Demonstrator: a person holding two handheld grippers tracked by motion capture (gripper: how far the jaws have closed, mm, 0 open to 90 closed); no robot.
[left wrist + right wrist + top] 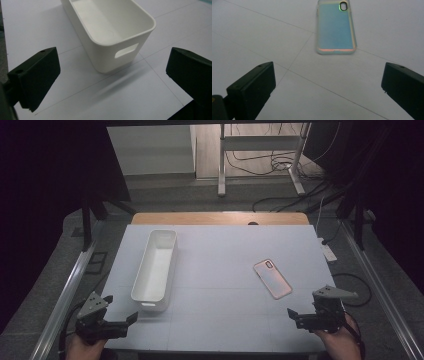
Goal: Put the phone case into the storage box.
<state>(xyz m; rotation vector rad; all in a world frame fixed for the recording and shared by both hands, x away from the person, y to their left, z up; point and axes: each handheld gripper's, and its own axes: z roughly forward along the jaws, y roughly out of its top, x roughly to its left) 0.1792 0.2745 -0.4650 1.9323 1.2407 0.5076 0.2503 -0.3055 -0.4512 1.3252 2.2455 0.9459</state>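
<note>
1. Left gripper (121,309): held low at the near left corner of the table (225,320), just short of the white bin's near end; jaws spread wide, nothing between them.
2. White bin (156,265): long, open-topped, lying lengthwise on the left half of the table, near end toward the left gripper; in the left gripper view (107,32) seen straight ahead between the spread jaws, with a handle slot (126,50) cut in the near end wall; inside bare.
3. Phone case (272,278): flat on the table well to the right of the white bin, set at a slant; in the right gripper view (336,27) iridescent blue-green with a pinkish rim, camera cutout at the far end.
4. Right gripper (302,312): held low at the table's near edge, far right of the white bin and just short of the phone case; jaws released and wide apart, clear of the case.
</note>
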